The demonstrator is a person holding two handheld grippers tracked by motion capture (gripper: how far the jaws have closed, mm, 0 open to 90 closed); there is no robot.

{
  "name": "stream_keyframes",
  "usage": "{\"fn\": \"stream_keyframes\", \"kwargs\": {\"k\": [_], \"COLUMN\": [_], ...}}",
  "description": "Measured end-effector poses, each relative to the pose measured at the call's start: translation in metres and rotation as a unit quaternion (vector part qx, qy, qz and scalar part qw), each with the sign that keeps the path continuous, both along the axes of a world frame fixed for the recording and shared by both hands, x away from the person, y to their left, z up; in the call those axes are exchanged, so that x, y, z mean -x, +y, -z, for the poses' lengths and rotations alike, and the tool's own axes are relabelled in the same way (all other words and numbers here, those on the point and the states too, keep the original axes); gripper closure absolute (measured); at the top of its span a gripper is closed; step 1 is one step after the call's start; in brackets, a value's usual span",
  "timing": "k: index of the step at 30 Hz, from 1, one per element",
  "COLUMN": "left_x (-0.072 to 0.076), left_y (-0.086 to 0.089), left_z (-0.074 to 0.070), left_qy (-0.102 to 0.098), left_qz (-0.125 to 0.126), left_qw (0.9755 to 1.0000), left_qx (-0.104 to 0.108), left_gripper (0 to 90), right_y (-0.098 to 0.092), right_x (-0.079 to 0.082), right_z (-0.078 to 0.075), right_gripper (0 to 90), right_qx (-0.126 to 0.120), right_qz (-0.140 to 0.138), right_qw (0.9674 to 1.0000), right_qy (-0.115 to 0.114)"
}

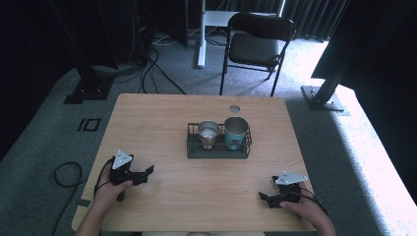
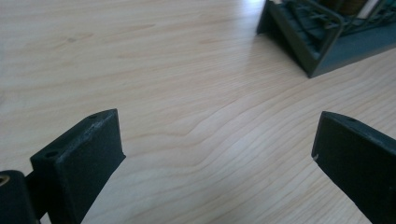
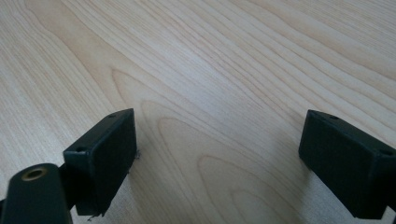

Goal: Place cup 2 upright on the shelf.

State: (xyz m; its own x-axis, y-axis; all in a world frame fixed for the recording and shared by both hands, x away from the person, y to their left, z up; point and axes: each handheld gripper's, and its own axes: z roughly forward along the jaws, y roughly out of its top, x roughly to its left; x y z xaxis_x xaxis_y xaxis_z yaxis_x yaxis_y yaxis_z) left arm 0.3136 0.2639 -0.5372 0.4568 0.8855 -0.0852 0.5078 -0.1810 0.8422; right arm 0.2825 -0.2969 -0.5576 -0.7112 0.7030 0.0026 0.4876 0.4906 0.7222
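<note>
High view: wooden counter (image 1: 162,118) with a dark wire rack (image 1: 218,147) standing near its middle, a little toward the far edge. Rack holds two cups side by side, touching or nearly so: a bare metal cup (image 1: 208,133) on the left, a teal cup (image 1: 235,132) with a metal rim on the right. No brand, label or writing can be read on either cup or on the rack; the frame is too small to tell. A small round grey disc (image 1: 234,108) is set into the counter near the far edge, behind the rack. Left hand-held gripper (image 1: 142,173) sits near the near-left corner, jaws pointing toward the counter's middle. Left gripper view: jaws spread wide, bare wood grain between them, one corner of the rack (image 2: 322,42) at upper right, well apart from the jaws. Right hand-held gripper (image 1: 265,196) sits near the near-right corner. Right gripper view: jaws likewise spread wide with nothing but wood between them. A folding chair (image 1: 255,44) stands on the carpet beyond the far edge.
</note>
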Motion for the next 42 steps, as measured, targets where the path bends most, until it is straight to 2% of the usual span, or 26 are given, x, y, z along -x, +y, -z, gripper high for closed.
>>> {"fn": "stream_keyframes", "kwargs": {"k": [8,14,20,23,26,28,30,33,34,36,39,42], "left_x": [0.007,0.012,0.017,0.019,0.021,0.021,0.021,0.021,0.022,0.023,0.024,0.024], "left_y": [0.006,0.011,0.018,0.022,0.024,0.025,0.026,0.027,0.027,0.027,0.025,0.025], "left_z": [0.006,0.012,0.012,0.013,0.015,0.015,0.016,0.017,0.018,0.018,0.018,0.018], "left_qy": [0.012,0.029,0.042,0.053,0.065,0.064,0.079,0.101,0.101,0.103,0.103,0.103], "left_qz": [-0.021,-0.039,-0.073,-0.093,-0.102,-0.108,-0.119,-0.130,-0.133,-0.145,-0.153,-0.153], "left_qw": [0.9997,0.9984,0.9952,0.9928,0.9912,0.9907,0.9875,0.9843,0.9838,0.9809,0.9795,0.9795], "left_qx": [-0.009,-0.029,-0.049,-0.054,-0.054,-0.054,-0.067,-0.065,-0.065,-0.079,-0.081,-0.081], "left_gripper": [2.6,2.6,2.6,2.6,2.6,2.6,2.6,2.6,2.7,2.6,2.6,2.6], "right_y": [0.000,0.000,0.000,0.000,0.000,0.000,0.000,0.000,0.000,0.000,0.000,0.000], "right_x": [0.000,0.000,0.000,0.000,0.000,0.000,0.000,0.000,0.000,0.000,0.000,0.000], "right_z": [0.000,0.000,0.000,0.000,0.000,0.000,0.000,0.000,0.000,0.000,0.000,0.000], "right_gripper": [10.9,10.9,10.9,10.9,10.9,10.9,10.9,10.9,10.9,10.9,10.9,10.9], "right_qx": [0.000,0.000,0.000,0.000,0.000,0.000,0.000,0.000,0.000,0.000,0.000,0.000], "right_qz": [0.000,0.000,0.000,0.000,0.000,0.000,0.000,0.000,0.000,0.000,0.000,0.000], "right_qw": [1.0000,1.0000,1.0000,1.0000,1.0000,1.0000,1.0000,1.0000,1.0000,1.0000,1.0000,1.0000], "right_qy": [0.000,-0.001,-0.001,-0.001,-0.001,-0.001,-0.001,-0.001,-0.001,-0.001,-0.001,-0.001]}}
